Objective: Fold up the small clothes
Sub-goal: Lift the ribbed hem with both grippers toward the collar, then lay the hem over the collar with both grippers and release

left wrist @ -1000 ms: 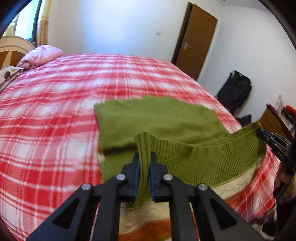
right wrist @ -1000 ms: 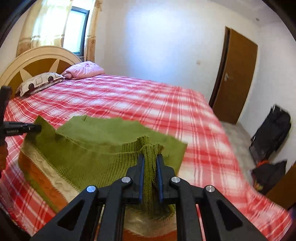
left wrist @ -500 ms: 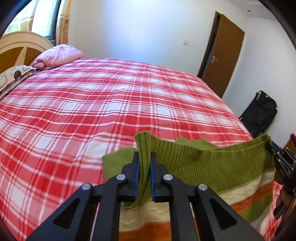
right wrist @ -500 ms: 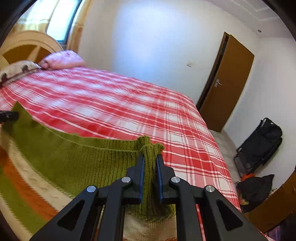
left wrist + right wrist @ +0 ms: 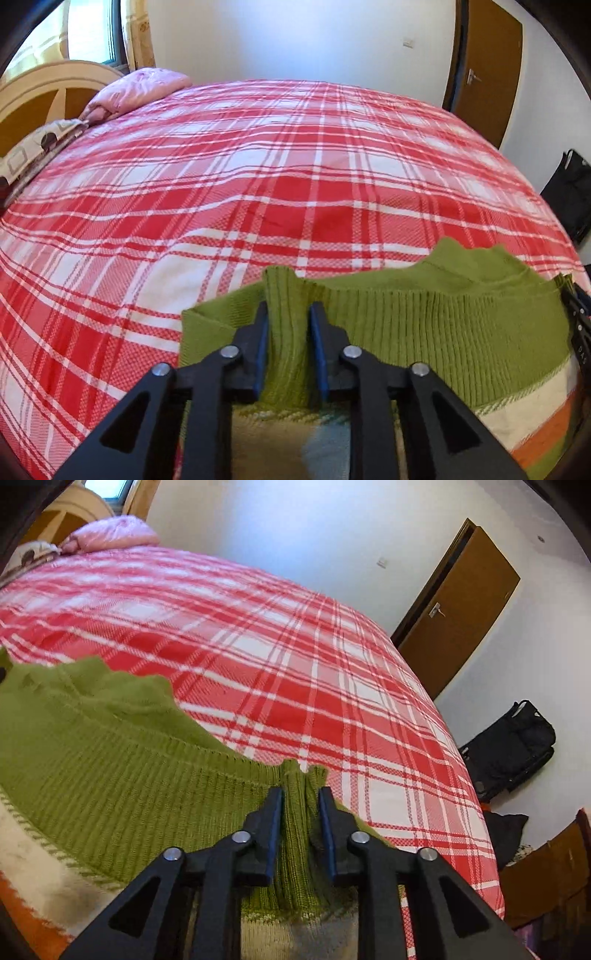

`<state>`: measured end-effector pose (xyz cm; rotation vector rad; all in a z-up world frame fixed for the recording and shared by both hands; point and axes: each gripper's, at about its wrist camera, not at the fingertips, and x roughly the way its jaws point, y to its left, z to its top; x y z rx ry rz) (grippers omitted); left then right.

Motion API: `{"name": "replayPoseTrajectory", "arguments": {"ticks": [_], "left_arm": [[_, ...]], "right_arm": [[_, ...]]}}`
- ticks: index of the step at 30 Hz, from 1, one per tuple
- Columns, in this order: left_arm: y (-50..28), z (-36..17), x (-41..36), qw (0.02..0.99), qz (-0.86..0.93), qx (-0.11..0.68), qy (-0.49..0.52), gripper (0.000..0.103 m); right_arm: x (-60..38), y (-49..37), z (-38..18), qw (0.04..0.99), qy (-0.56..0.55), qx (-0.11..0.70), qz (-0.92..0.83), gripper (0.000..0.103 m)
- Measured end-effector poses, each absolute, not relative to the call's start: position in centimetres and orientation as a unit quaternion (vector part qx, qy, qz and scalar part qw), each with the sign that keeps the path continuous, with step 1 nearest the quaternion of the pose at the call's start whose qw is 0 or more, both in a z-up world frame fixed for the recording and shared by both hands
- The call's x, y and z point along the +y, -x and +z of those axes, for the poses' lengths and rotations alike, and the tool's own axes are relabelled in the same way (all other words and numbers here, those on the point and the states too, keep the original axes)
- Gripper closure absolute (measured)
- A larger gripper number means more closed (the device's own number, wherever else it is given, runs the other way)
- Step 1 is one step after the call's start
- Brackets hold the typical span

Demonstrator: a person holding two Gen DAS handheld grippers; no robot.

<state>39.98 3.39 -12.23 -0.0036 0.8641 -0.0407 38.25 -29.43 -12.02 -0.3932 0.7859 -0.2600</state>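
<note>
- Green knit sweater with cream and orange stripes, lying folded on the red plaid bedspread at its near edge.
- Left gripper and right gripper – jaws opening, ribbed hem corners between the pads, no longer pinched.
- Probably soft, light, stretchy – best gripped at the thick ribbed hem corners.

Left gripper jaws opening around green sweater hem, perhaps still touching.

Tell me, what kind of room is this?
Most likely a bedroom: a big bed with a red plaid cover, a pink pillow by the headboard, and a brown door.
</note>
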Motion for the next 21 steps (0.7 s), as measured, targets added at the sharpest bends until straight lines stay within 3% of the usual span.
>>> {"name": "replayPoseTrajectory", "arguments": {"ticks": [6,10,15,21], "left_arm": [[-40.3,-12.6,3.4,0.907,-0.008,0.421,-0.005,0.067],[-40.3,-12.6,3.1,0.907,0.019,0.421,-0.022,0.053],[-40.4,-12.7,3.5,0.906,0.025,0.422,-0.018,0.047],[-40.3,-12.7,3.3,0.905,0.033,0.423,-0.029,0.04]], "right_arm": [[-30.1,-38.3,-11.4,0.904,0.164,0.378,-0.116,0.073],[-31.6,-32.3,-6.7,0.942,0.086,0.278,-0.17,0.073],[-30.1,-27.2,-6.8,0.943,0.025,0.312,-0.113,0.073],[-29.6,-26.9,-11.7,0.922,-0.016,0.373,-0.101,0.07]]}}
